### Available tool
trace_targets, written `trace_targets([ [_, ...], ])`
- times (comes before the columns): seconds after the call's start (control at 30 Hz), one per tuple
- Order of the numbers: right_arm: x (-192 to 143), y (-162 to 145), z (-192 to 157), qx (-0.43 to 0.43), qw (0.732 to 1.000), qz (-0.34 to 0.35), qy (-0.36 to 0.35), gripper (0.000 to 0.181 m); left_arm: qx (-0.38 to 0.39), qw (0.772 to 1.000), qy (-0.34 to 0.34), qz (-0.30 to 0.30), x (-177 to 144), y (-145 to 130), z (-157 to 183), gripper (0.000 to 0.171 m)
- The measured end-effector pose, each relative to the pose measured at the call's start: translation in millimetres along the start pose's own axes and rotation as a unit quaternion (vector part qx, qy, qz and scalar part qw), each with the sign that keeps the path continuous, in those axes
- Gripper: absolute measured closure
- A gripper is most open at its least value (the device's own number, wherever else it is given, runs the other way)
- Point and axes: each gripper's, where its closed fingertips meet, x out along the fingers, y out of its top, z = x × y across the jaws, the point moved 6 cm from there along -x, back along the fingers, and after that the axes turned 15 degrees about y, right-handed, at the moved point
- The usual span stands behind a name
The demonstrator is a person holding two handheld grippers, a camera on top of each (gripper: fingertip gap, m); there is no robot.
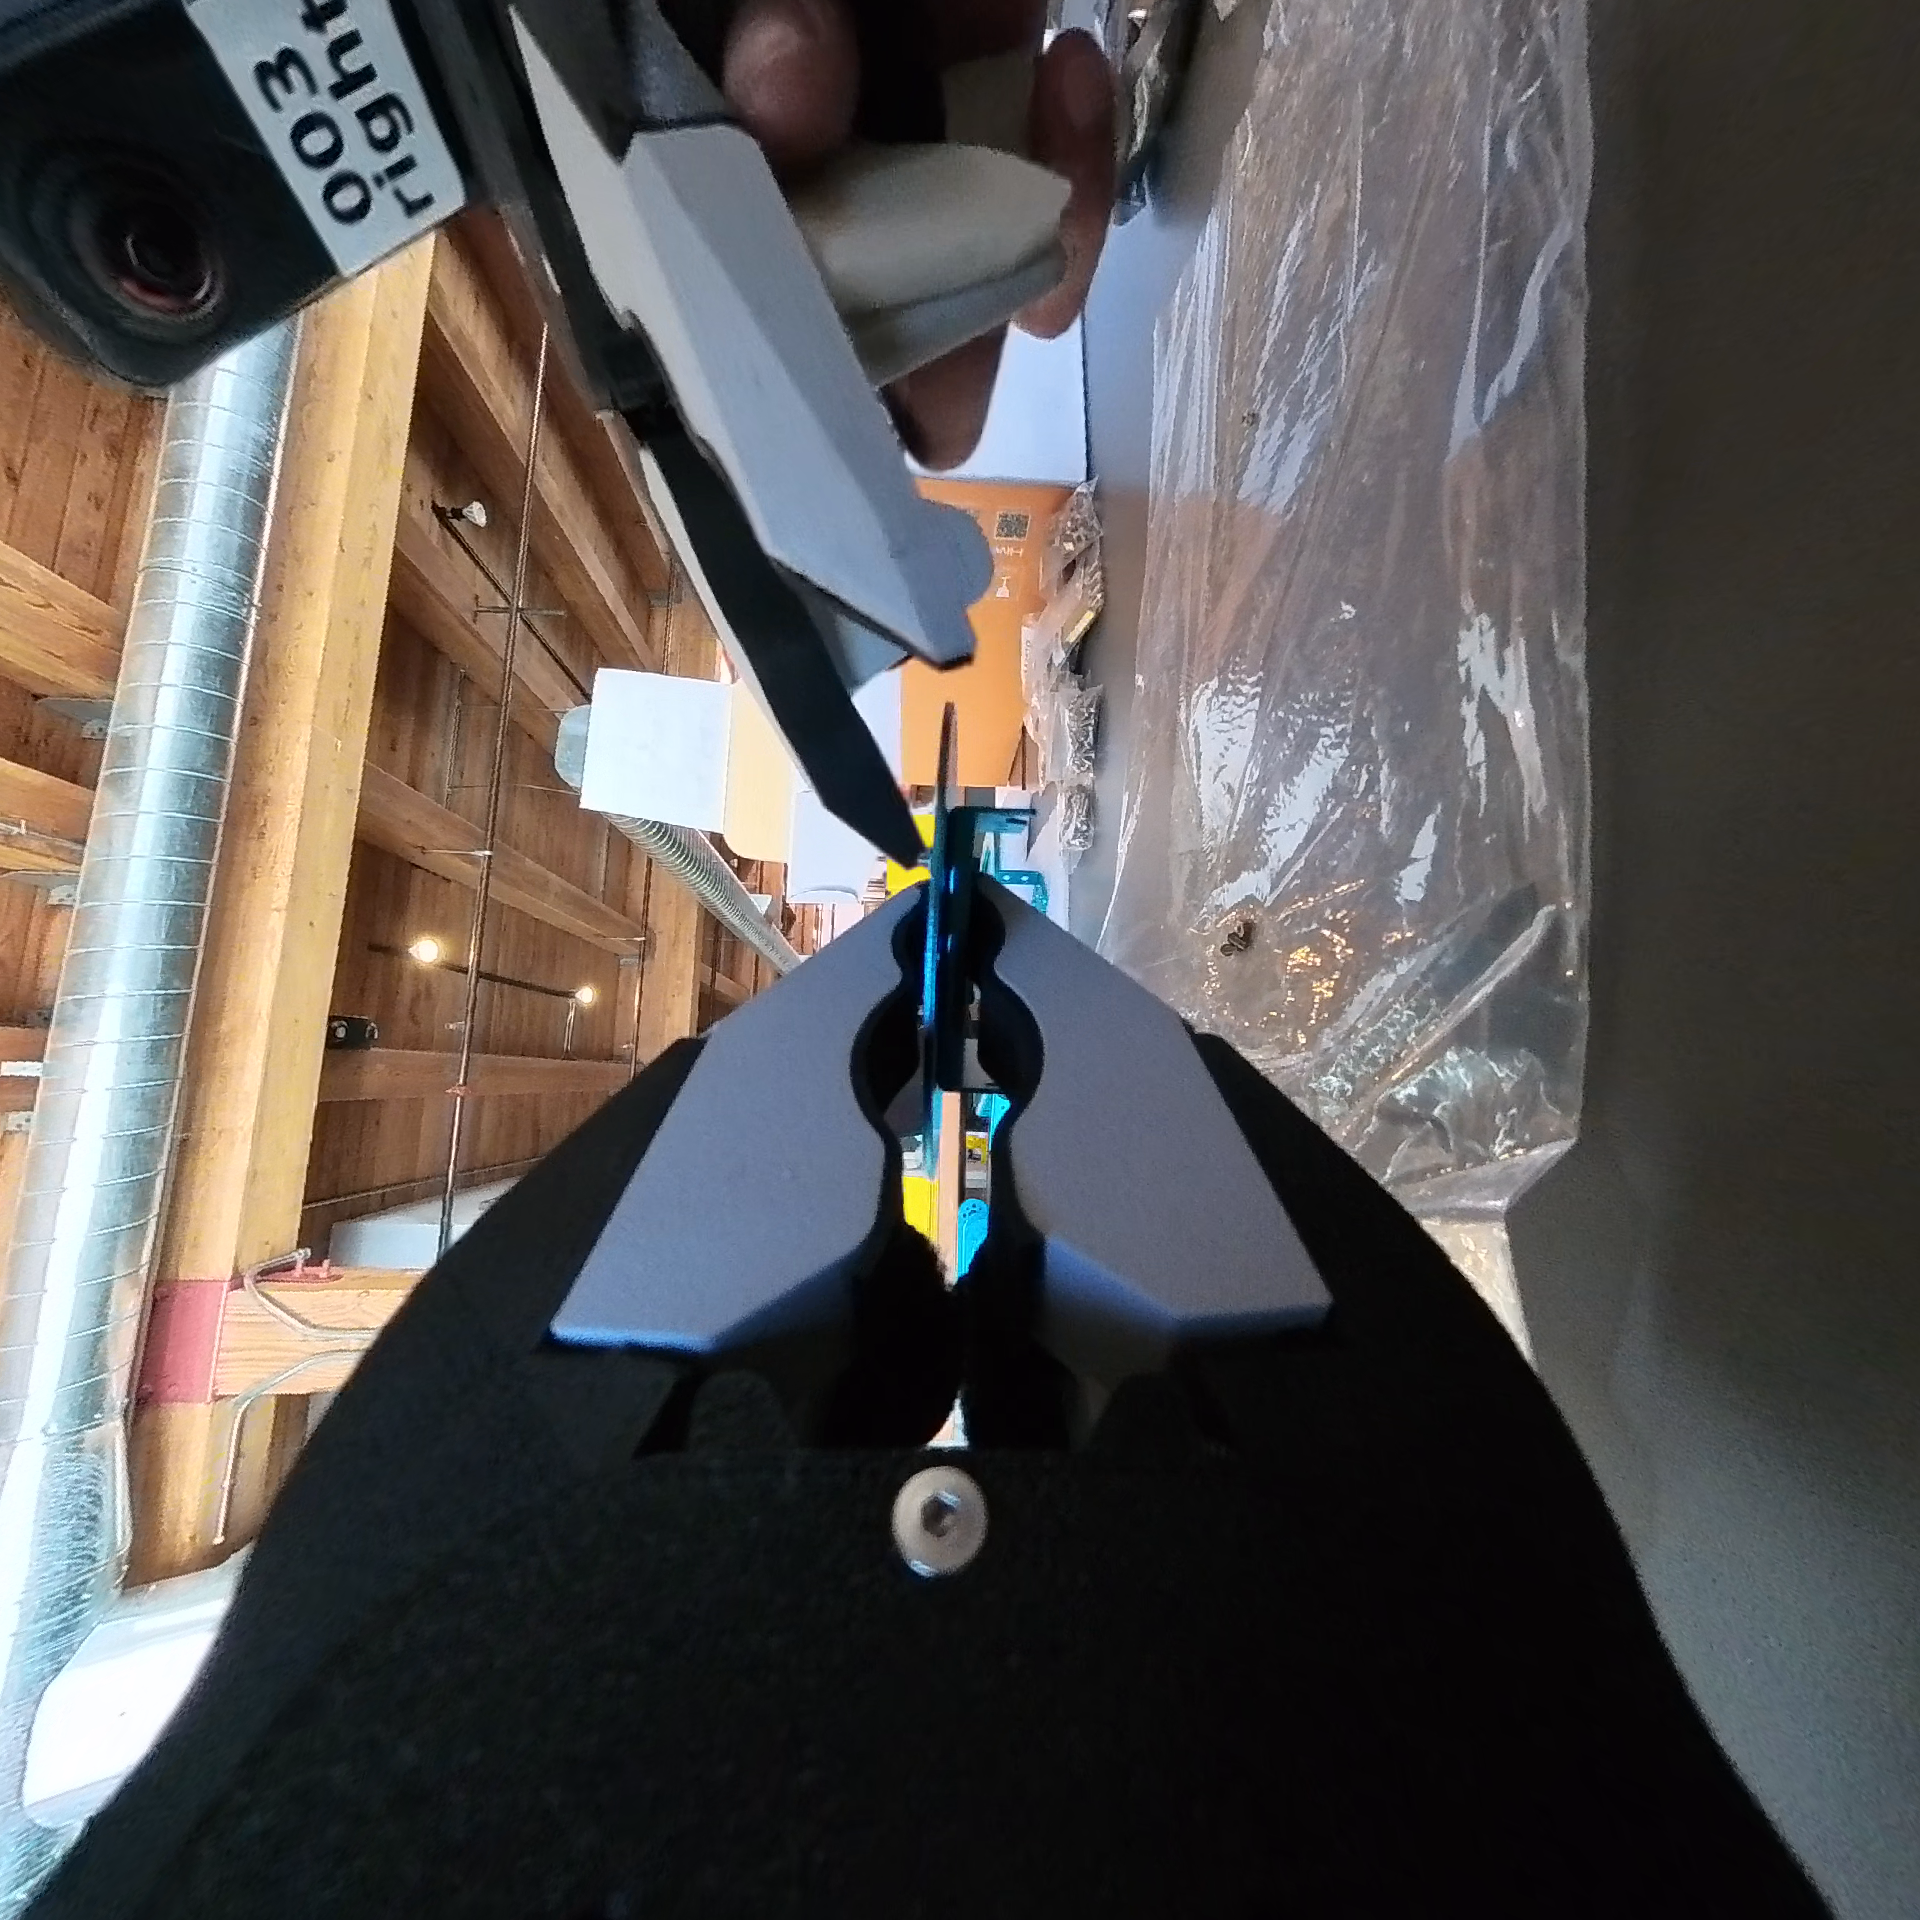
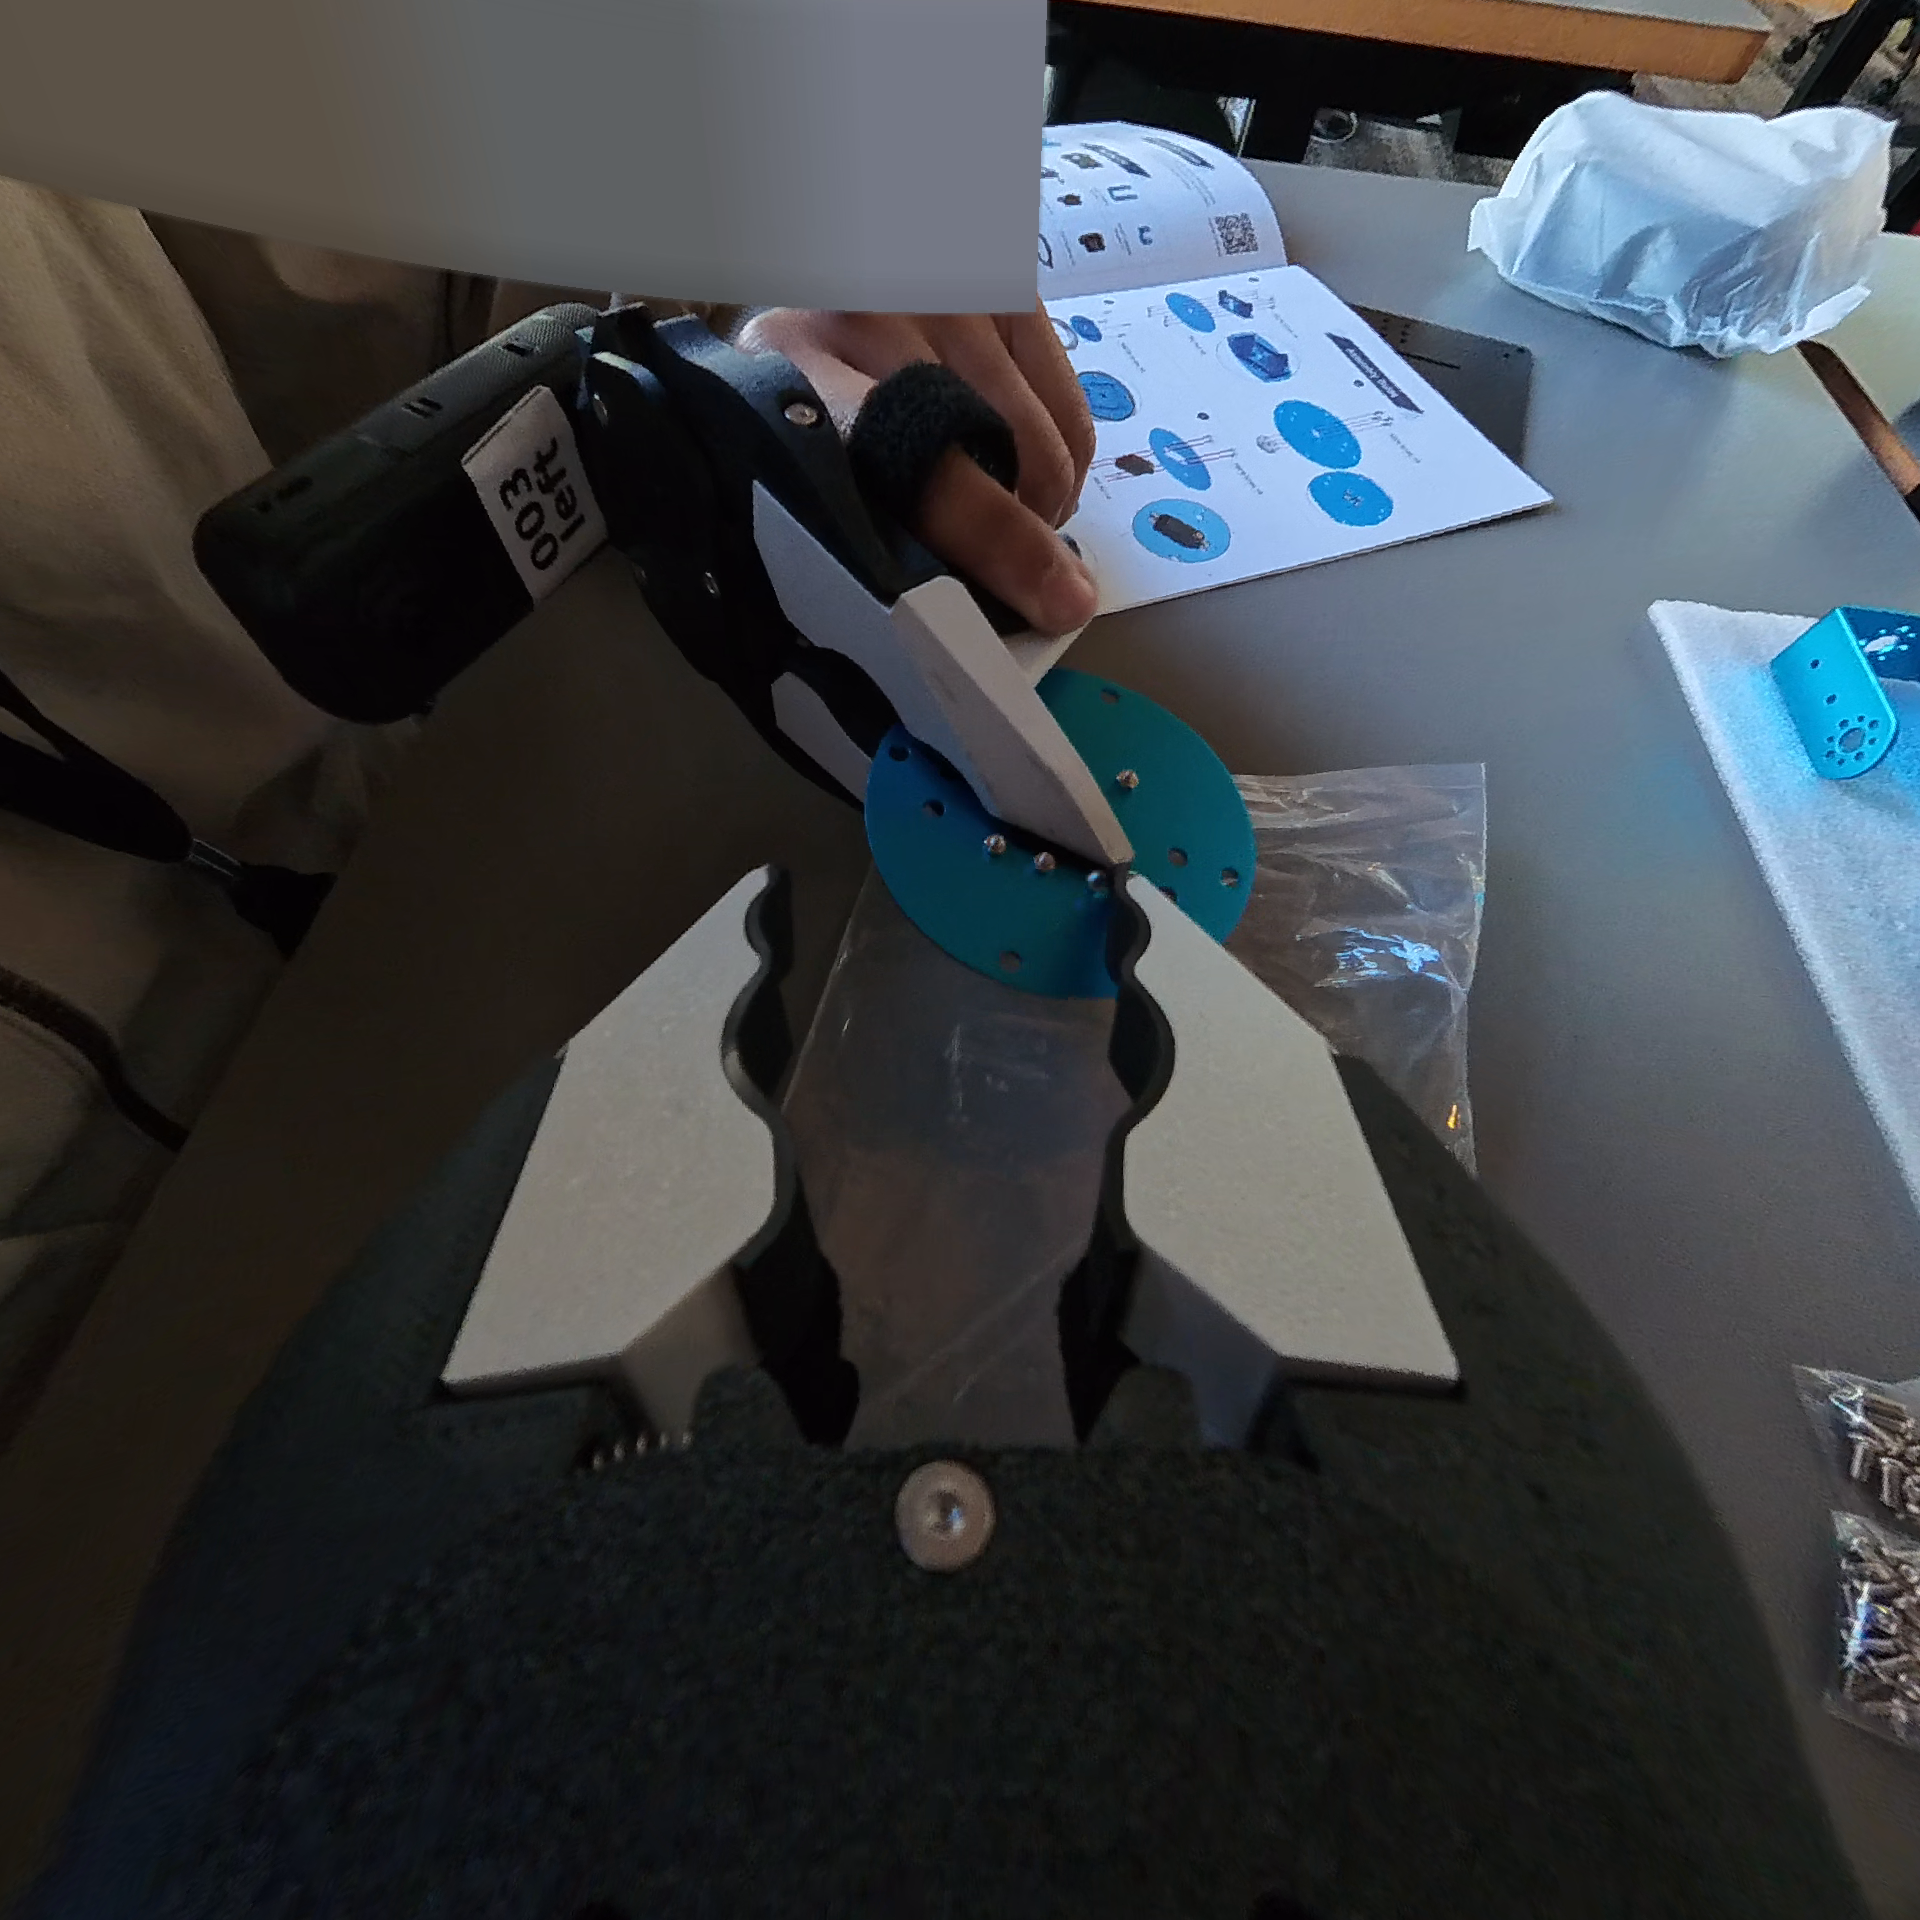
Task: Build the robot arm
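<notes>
The left tool is closed on a round blue disc and holds it by the edge, above the grey bench; in the left wrist view the disc shows edge-on, pinched between the two grey fingers near their tips. The disc has many small holes and several small silver screw heads along a line near its middle. The right tool stands open, with a wide gap between its fingers, and it holds nothing; the tip of its one finger is just beside the lower edge of the disc, and I cannot tell if it touches. In the left wrist view the right tool comes from above, with one dark tip close to the face of the disc. Under the disc a clear plastic bag lies on the bench. Behind it an open instruction booklet lies flat. On the right a white foam sheet carries a blue bracket, and small bags of screws lie near the bench edge. A crumpled white bag sits at the far corner.
</notes>
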Motion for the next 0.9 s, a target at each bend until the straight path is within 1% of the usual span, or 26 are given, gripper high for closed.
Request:
trace_targets([
  [0.2, -0.1, 0.3, 1.1, -0.007, 1.000, -0.005, -0.009, 0.122, 0.001, 1.000, -0.001, -0.002, 0.3, -0.5, 0.1, 0.170],
  [0.3, -10.9, 0.6, 4.7, -0.012, 0.999, -0.004, -0.033, 0.123, 0.001, 1.000, -0.003, -0.004, 0.5, -1.6, 0.5, 0.170],
  [0.37, -22.2, 1.2, 7.4, 0.007, 0.999, 0.018, -0.039, 0.130, 0.001, 1.000, 0.000, -0.003, 0.4, -1.7, -0.3, 0.170],
  [0.4, -25.8, 1.5, 8.2, 0.019, 0.999, 0.031, -0.036, 0.136, 0.001, 1.000, 0.002, -0.001, 0.1, -1.1, -0.9, 0.170],
  [0.47, -28.4, 0.5, 13.0, 0.038, 0.997, 0.044, -0.041, 0.154, 0.003, 1.000, 0.008, 0.005, -0.7, 0.8, -2.2, 0.170],
  [0.53, -25.6, -1.2, 16.7, 0.044, 0.997, 0.046, -0.043, 0.161, 0.007, 1.000, 0.010, 0.009, -1.3, 2.5, -2.1, 0.170],
  [0.6, -21.7, -2.8, 18.8, 0.049, 0.997, 0.044, -0.041, 0.163, 0.007, 1.000, 0.012, 0.010, -1.7, 3.2, -2.3, 0.170],
  [0.67, -18.1, -5.9, 20.1, 0.049, 0.997, 0.028, -0.046, 0.165, 0.008, 1.000, 0.012, 0.010, -1.7, 3.5, -2.6, 0.170],
  [0.77, -16.7, -3.3, 19.9, 0.036, 0.997, 0.029, -0.056, 0.170, 0.011, 1.000, 0.015, 0.012, -2.0, 4.4, -2.6, 0.170],
  [0.9, -12.8, -3.3, 18.7, 0.026, 0.998, 0.008, -0.061, 0.174, 0.015, 1.000, 0.013, 0.012, -2.2, 5.1, -1.7, 0.170],
])
